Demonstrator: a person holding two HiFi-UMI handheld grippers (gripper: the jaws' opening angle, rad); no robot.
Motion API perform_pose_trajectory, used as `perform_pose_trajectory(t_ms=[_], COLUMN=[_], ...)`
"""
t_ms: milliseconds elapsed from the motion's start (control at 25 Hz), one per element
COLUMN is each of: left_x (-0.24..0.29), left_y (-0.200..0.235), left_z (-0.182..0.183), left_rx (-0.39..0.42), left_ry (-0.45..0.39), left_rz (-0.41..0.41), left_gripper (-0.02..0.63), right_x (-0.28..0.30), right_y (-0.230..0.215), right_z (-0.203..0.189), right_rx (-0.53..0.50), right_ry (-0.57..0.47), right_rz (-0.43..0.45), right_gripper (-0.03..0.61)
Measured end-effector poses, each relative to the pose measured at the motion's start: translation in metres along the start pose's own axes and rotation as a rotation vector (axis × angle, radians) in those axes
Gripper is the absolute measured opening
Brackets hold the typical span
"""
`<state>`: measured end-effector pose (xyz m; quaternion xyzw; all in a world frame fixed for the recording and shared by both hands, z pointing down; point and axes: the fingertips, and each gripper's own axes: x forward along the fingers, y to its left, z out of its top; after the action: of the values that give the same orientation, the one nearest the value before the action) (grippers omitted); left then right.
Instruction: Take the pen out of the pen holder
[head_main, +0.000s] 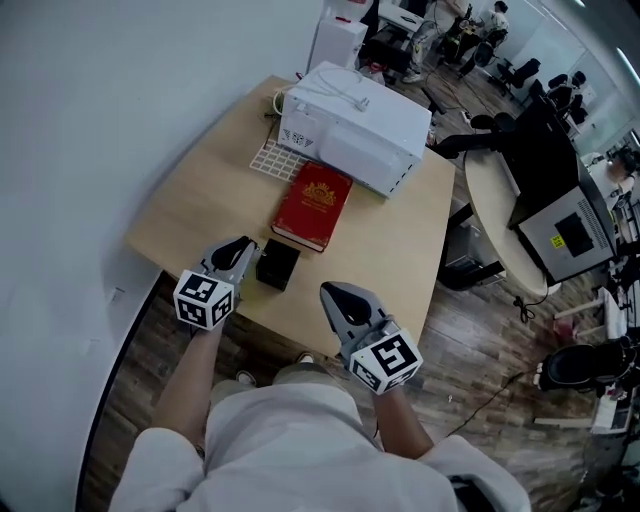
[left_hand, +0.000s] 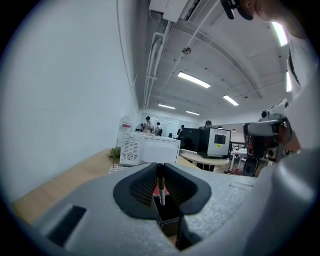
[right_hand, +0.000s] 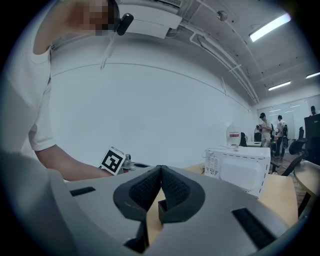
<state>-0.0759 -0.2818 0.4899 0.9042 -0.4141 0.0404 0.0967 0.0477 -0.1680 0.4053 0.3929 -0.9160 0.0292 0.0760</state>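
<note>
Left gripper (head_main: 243, 252) pinching pen (left_hand: 160, 189) by upper shaft above pen holder (head_main: 277, 265), table (head_main: 200, 200) front edge. Pen likely light, stiff, slick. Right gripper (right_hand: 160, 186) pressed together, empty.

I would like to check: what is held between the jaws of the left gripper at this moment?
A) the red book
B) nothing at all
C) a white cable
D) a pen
D: in the left gripper view, the left gripper has its jaws closed on a thin pen, just above the black pen holder.
</note>
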Motion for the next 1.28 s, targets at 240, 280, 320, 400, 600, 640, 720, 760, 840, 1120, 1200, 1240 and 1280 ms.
perform_pose_trajectory(t_ms=[240,280,320,400,600,640,720,760,840,1120,1200,1240,1280], left_x=[-0.017,-0.019,-0.020,-0.022,-0.030,-0.034,-0.041,-0.045,-0.051,-0.081,-0.092,-0.098,-0.105], left_y=[0.000,0.001,0.003,0.005,0.010,0.011,0.014,0.017,0.022,0.042,0.047,0.049,0.051], left_z=[0.023,0.025,0.026,0.029,0.047,0.053,0.065,0.072,0.086,0.132,0.144,0.149,0.154], left_rx=[0.004,0.004,0.005,0.004,0.018,0.020,0.024,0.029,0.038,0.069,0.078,0.081,0.083], left_ry=[-0.063,-0.071,-0.077,-0.088,-0.124,-0.134,-0.156,-0.168,-0.192,-0.267,-0.295,-0.307,-0.319], left_rz=[0.018,0.022,0.028,0.037,0.060,0.069,0.090,0.100,0.119,0.175,0.192,0.200,0.209], left_gripper=[0.054,0.054,0.052,0.053,0.054,0.054,0.054,0.054,0.054,0.053,0.054,0.052,0.052], right_x=[-0.005,-0.005,-0.005,-0.005,-0.004,-0.003,-0.002,-0.001,0.001,0.012,0.016,0.018,0.019], right_y=[0.003,0.002,0.001,-0.002,-0.018,-0.022,-0.030,-0.034,-0.045,-0.073,-0.077,-0.078,-0.078], right_z=[0.012,0.012,0.012,0.011,0.013,0.014,0.019,0.021,0.026,0.046,0.051,0.053,0.055], right_rx=[-0.016,-0.017,-0.017,-0.006,0.007,0.005,0.005,0.005,0.006,-0.020,-0.034,-0.037,-0.038], right_ry=[-0.024,-0.026,-0.027,-0.034,-0.041,-0.040,-0.048,-0.053,-0.061,-0.083,-0.084,-0.085,-0.088], right_rz=[-0.009,-0.012,-0.014,-0.015,-0.031,-0.033,-0.034,-0.038,-0.051,-0.084,-0.089,-0.090,-0.090], right_gripper=[0.003,0.003,0.003,0.003,0.003,0.003,0.003,0.003,0.003,0.003,0.003,0.003,0.003])
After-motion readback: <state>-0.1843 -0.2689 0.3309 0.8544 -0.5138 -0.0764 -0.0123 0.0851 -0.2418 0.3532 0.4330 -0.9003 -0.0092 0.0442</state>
